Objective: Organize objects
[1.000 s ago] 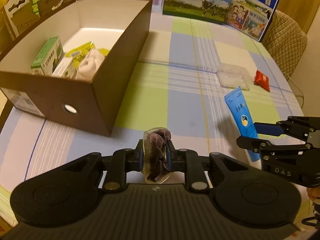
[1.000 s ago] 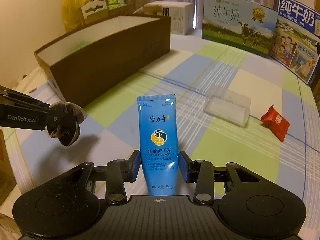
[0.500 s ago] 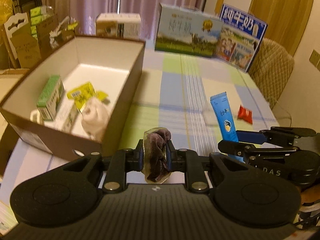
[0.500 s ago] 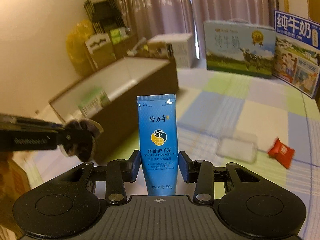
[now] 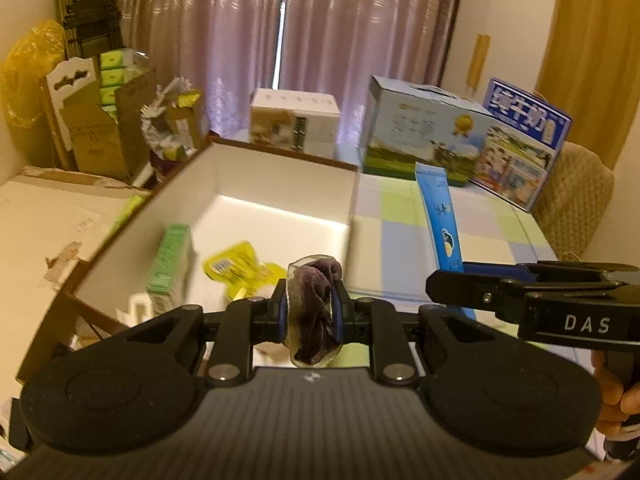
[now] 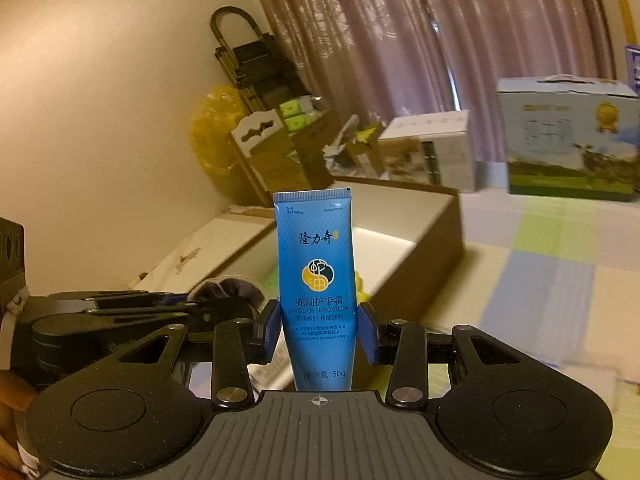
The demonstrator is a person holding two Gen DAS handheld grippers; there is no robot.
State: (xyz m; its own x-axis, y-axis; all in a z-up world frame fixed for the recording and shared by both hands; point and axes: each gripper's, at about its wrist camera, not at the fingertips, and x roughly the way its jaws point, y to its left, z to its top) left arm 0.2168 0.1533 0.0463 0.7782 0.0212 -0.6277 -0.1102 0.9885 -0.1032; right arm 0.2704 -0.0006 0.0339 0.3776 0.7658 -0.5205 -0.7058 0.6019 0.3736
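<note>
Left wrist view: The left gripper (image 5: 311, 312) is clamped tight on a dark purple scrunchie (image 5: 314, 316), which bulges above and below the blue pads. The landmark is the brown storage box (image 5: 352, 200) with white inner walls, standing open on the checked tablecloth (image 5: 404, 236). The scrunchie is held in the air over the near end of the box, close to its right wall. Inside the box, near the left wall, lies a green carton (image 5: 170, 264); a yellow packet (image 5: 236, 268) lies on the box floor just right of the carton. The right gripper (image 5: 444, 284) enters from the right edge, beyond the box's right wall, and holds a blue hand-cream tube (image 5: 438, 216) with the sealed end tilted up. A hand (image 5: 614, 394) shows beneath that gripper body. Two milk cartons (image 5: 460, 144) stand behind the box, to its right.

Right wrist view: The right gripper (image 6: 319, 332) is partly open, with both blue pads pressed on the lower body of the hand-cream tube (image 6: 316, 280). The tube stands upright, sealed end up, in the air in front of the storage box (image 6: 444, 232), off its near right corner. The left gripper (image 6: 236, 308) lies to the left of the tube, its tips carrying the scrunchie (image 6: 228, 288) toward the box's near end. The tablecloth (image 6: 552, 272) extends right of the box; this area is blurred.
</note>
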